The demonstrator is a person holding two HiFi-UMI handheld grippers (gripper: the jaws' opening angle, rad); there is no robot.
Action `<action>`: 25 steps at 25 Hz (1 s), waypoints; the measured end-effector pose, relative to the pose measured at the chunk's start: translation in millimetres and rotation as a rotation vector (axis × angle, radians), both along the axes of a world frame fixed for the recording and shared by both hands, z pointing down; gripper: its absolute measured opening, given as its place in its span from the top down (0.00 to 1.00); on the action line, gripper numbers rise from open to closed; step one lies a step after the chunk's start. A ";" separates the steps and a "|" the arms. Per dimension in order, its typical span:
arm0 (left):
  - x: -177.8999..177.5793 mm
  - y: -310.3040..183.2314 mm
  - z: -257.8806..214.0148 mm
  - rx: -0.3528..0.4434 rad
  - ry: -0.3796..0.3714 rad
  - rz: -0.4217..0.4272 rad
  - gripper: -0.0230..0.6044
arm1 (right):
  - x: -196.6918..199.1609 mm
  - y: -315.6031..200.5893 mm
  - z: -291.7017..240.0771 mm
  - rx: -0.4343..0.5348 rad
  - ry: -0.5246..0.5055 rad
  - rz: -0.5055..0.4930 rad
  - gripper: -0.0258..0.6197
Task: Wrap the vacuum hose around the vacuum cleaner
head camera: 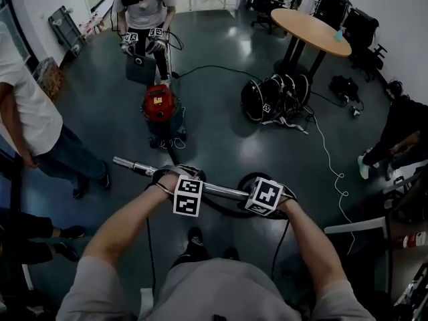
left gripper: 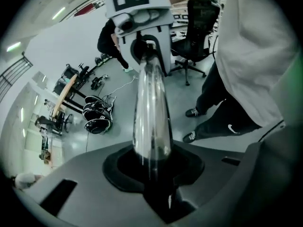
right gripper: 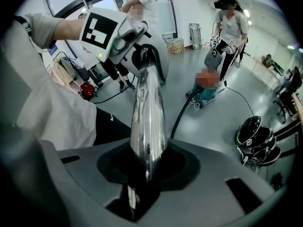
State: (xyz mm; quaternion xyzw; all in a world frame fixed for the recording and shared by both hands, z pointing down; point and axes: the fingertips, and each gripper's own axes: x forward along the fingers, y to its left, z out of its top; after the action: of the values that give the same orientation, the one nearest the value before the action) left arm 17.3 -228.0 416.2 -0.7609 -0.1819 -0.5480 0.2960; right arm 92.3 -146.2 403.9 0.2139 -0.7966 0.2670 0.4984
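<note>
A chrome vacuum wand (head camera: pixel 224 191) lies level in front of me, held in both grippers. My left gripper (head camera: pixel 179 181) is shut on the wand (left gripper: pixel 151 112) near its left end, the tube clamped between the jaws (left gripper: pixel 152 164). My right gripper (head camera: pixel 267 196) is shut on the same wand (right gripper: pixel 147 108) further right, jaws (right gripper: pixel 147 167) tight on the tube. The red vacuum cleaner (head camera: pixel 160 109) stands on the floor ahead, and in the right gripper view this vacuum cleaner (right gripper: pixel 207 91) lies beyond the wand. Its black hose (head camera: pixel 172 154) runs from the base toward the wand; the hose (right gripper: pixel 182 115) curves along the floor.
A person (head camera: pixel 144 19) with another gripper pair stands behind the vacuum. Another person (head camera: pixel 27 119) stands at the left, a third (head camera: pixel 401 132) at the right. A pile of black gear (head camera: pixel 274 99), a round table (head camera: pixel 311 29) and a white cable (head camera: pixel 328 159) lie ahead to the right.
</note>
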 end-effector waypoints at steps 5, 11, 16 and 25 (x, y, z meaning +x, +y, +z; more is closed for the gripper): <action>-2.5 -25.9 11.0 0.044 -0.005 0.075 0.78 | -4.3 -23.8 15.3 0.007 0.043 0.021 0.77; -14.1 -46.0 26.7 0.013 -0.024 0.064 0.78 | -6.2 -53.1 16.0 0.118 0.129 0.050 0.74; -24.8 -62.6 43.3 -0.043 -0.044 -0.005 0.78 | 21.2 -71.8 -14.4 0.211 0.150 0.196 0.66; -57.8 -72.3 94.9 -0.109 -0.105 -0.080 0.78 | 77.2 -79.7 -92.3 0.397 -0.214 0.812 0.66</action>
State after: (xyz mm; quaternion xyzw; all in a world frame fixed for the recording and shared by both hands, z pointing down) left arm -40.5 -300.3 511.2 -0.7527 -0.1962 -0.5878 0.2223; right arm 169.6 -225.9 311.5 0.5710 -0.7309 0.3035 0.2181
